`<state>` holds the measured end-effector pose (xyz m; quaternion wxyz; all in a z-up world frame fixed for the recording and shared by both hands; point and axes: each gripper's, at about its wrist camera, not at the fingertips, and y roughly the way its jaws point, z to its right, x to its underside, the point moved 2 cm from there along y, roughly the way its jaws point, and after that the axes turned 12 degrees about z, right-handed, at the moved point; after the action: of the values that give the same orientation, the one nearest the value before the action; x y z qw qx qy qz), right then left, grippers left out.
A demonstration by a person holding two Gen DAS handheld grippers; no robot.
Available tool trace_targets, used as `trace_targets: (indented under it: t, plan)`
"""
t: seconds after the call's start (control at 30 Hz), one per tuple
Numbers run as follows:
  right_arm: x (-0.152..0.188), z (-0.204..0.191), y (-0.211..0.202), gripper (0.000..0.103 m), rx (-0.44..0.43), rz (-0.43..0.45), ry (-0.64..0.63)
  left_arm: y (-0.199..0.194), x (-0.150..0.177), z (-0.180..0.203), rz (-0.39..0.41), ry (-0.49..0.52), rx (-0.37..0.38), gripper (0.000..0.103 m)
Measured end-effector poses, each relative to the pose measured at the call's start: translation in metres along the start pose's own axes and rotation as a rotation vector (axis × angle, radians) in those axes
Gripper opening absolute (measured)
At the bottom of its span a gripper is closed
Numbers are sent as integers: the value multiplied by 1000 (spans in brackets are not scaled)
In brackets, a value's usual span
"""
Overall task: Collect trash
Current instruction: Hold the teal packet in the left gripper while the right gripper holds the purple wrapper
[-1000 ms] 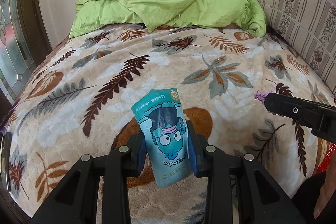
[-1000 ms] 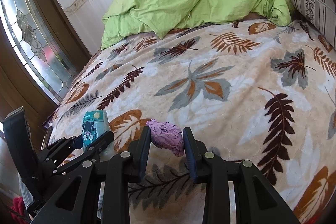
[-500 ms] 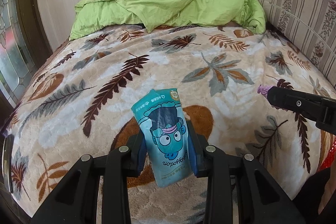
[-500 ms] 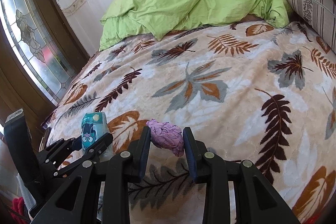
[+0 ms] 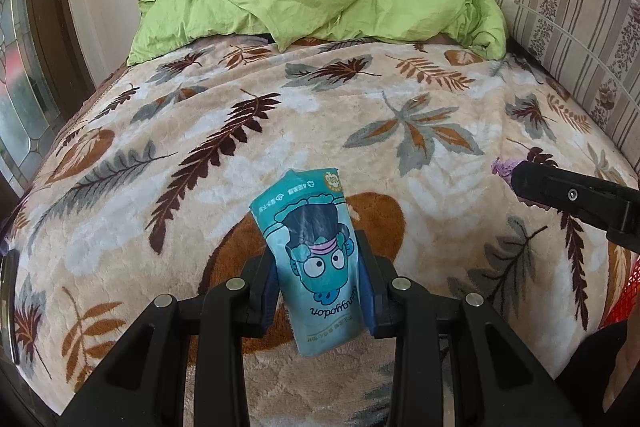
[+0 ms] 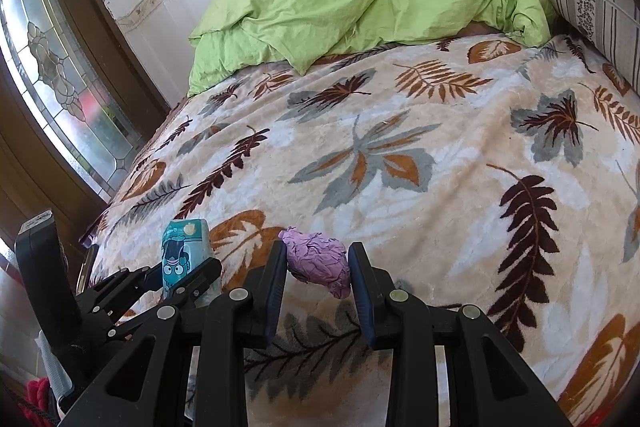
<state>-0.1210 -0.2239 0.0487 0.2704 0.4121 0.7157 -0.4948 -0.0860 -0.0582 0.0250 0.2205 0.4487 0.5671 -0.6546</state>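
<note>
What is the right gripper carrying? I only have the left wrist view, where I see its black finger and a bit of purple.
Observer: The right gripper is shut on a crumpled purple wad.
Operator: Anything at the window side of the bed?
Observer: A leaded glass pane with a floral motif in a dark wooden frame.
Operator: Does the other camera also show my teal packet?
Observer: Yes, the teal cartoon packet stands upright in the left gripper, low on the left of the right wrist view.
</note>
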Motion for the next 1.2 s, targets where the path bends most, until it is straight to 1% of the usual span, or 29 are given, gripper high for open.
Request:
trace_targets:
  t: [0.23,0.37,0.47,0.53,0.6,0.73,0.93,1.2]
  plan:
    - [0,4,-3,33,10,13,15,-1,0,1,3,4,-3,32]
    - [-1,6,-13,33,18,27,16,-2,-1,2,7,6,0,32]
    - [-1,14,-24,33,12,29,59,-10,-2,6,13,0,21,32]
    - [-1,21,-31,33,9,27,94,-17,-3,11,20,-11,50,32]
    - [0,26,-41,33,11,28,114,-25,-5,17,35,-1,63,32]
    - [4,30,-59,33,34,50,96,-40,-7,30,65,19,85,32]
    - [6,27,-78,33,69,102,26,-51,-2,45,59,34,107,32]
    - [4,32,-85,34,60,123,30,-63,3,60,49,51,120,32]
